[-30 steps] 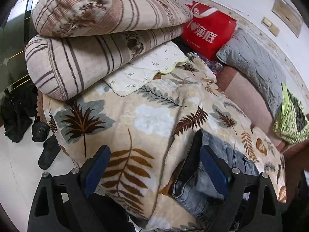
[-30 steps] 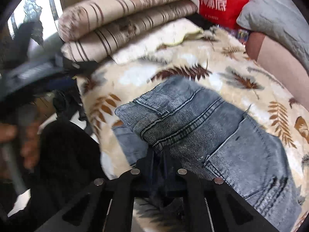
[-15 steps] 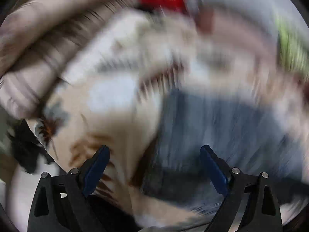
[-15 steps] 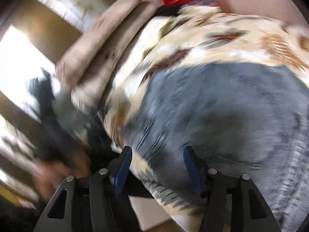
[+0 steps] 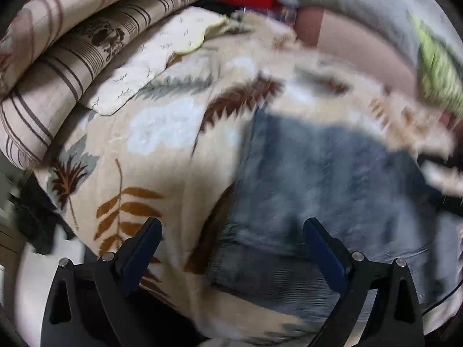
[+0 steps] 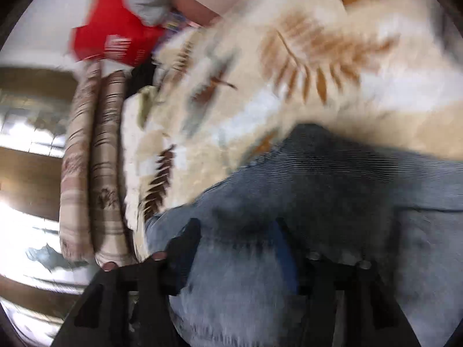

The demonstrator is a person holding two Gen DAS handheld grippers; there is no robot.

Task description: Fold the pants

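Lying below both spread grippers, jeans.

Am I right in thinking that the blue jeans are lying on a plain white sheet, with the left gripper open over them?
Not quite: the jeans lie on a beige blanket printed with brown and grey leaves, not a plain white sheet, as the left wrist view shows. The rest holds: the left gripper is open over them.
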